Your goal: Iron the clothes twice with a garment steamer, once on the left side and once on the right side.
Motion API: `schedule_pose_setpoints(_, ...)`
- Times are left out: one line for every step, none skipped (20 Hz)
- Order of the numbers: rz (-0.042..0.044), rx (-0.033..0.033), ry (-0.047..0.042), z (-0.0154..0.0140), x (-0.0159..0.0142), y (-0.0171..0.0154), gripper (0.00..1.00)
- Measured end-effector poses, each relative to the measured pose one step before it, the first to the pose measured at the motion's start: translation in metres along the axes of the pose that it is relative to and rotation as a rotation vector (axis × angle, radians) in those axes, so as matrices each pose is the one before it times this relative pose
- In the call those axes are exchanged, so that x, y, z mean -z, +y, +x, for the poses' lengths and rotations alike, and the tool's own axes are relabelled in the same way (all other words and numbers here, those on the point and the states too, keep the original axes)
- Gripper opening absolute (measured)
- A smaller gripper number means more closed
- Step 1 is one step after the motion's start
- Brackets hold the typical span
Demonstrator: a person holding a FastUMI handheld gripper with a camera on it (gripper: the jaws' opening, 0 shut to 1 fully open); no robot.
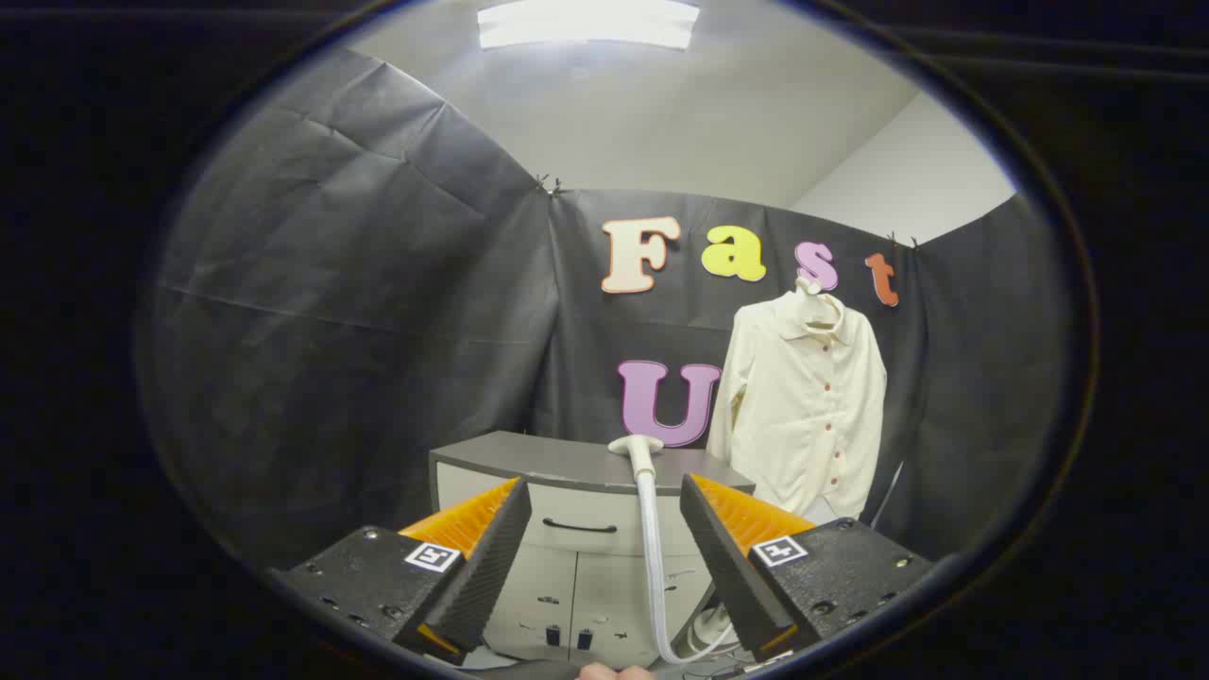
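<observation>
A cream button-up shirt (803,401) hangs on a hanger against the black cloth wall, beyond and to the right of my fingers. The white garment steamer head (637,447) rests on top of a grey cabinet (529,455), straight ahead between my fingers but well beyond them. Its white hose (651,557) drops down the cabinet front and curls near the floor. My gripper (604,505) is open, its orange-and-black fingers spread wide with nothing between them.
The cabinet has a drawer with a dark handle (578,525) and two lower doors (576,595). Black cloth walls close in the booth on the left, back and right. A fingertip (614,672) of the person's hand shows below the fingers.
</observation>
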State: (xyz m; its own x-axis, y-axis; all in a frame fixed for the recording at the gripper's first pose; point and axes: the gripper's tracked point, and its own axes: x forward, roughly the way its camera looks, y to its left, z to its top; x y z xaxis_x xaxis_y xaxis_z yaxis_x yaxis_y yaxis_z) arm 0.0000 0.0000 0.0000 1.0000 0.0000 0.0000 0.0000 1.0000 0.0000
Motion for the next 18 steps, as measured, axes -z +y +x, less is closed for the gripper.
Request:
schedule_pose_setpoints(0.00050, 0.00049, -0.00102, 0.00005, 0.00031, 0.00000, 0.97)
schedule_pose_setpoints(-0.00175, -0.00120, 0.00251, 0.00002, 0.00167, -0.00001, 0.97)
schedule_pose_setpoints(-0.00082, 0.00124, 0.00230, 0.00039, 0.00110, -0.00064, 0.96)
schedule_pose_setpoints(0.00036, 0.00065, 0.00089, -0.00002, 0.00139, -0.00066, 0.97)
schedule_pose_setpoints(-0.00020, -0.00020, 0.00251, 0.00027, 0.00099, -0.00020, 0.97)
schedule_pose_setpoints(-0.00060, 0.00111, 0.00307, -0.00012, 0.00186, -0.00079, 0.97)
schedule_pose_setpoints(0.00071, 0.00208, 0.00028, -0.00044, 0.00031, -0.00087, 0.97)
schedule_pose_setpoints(0.00219, 0.00057, 0.00110, 0.00063, 0.00078, -0.00114, 0.97)
schedule_pose_setpoints(0.00271, -0.00175, 0.00371, 0.00015, 0.00124, 0.00003, 0.97)
schedule_pose_setpoints(0.00253, -0.00188, 0.00330, -0.00003, 0.00188, -0.00043, 0.97)
schedule_pose_setpoints(0.00308, 0.00054, -0.00057, -0.00071, 0.00111, -0.00131, 0.97)
schedule_pose_setpoints(0.00199, -0.00009, 0.00247, -0.00026, 0.00154, -0.00142, 0.97)
schedule_pose_setpoints(0.00052, 0.00051, 0.00475, -0.00027, 0.00225, -0.00146, 0.97)
schedule_pose_setpoints(0.00273, 0.00419, 0.00219, -0.00103, 0.00212, -0.00305, 0.97)
schedule_pose_setpoints(0.00606, 0.00248, -0.00132, -0.00070, 0.00081, -0.00211, 0.97)
schedule_pose_setpoints(0.00428, 0.00110, 0.00285, -0.00034, 0.00106, -0.00107, 0.97)
schedule_pose_setpoints(0.00307, 0.00287, 0.00255, -0.00033, 0.00118, -0.00197, 0.97)
schedule_pose_setpoints(0.00503, 0.00244, -0.00136, 0.00029, 0.00029, -0.00194, 0.97)
